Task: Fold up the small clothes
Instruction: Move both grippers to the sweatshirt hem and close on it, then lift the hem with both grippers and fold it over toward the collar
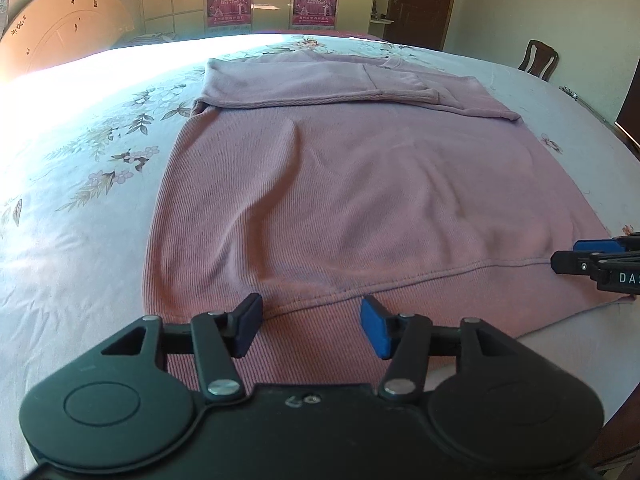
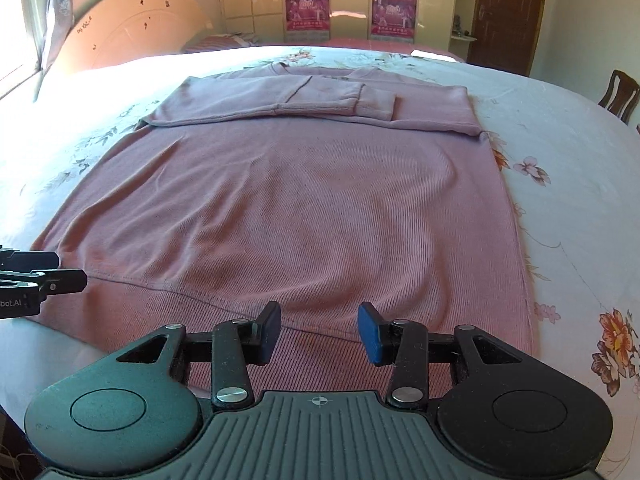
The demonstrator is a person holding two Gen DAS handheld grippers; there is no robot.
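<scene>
A pink ribbed sweater (image 1: 340,184) lies flat on the bed, both sleeves folded across its chest at the far end (image 2: 320,100). Its ribbed hem faces me. My left gripper (image 1: 310,328) hovers over the hem near the left corner, jaws open, nothing between the pads. My right gripper (image 2: 318,334) hovers over the hem toward the right corner, also open and empty. Each gripper shows at the edge of the other's view: the right gripper (image 1: 560,260) at the far right, the left gripper (image 2: 82,278) at the far left.
The floral bedsheet (image 1: 80,200) spreads around the sweater. A curved headboard (image 2: 132,28) stands at the far left, wardrobes with posters (image 2: 348,4) behind, a dark door (image 2: 504,12) and a wooden chair (image 2: 618,94) at the right.
</scene>
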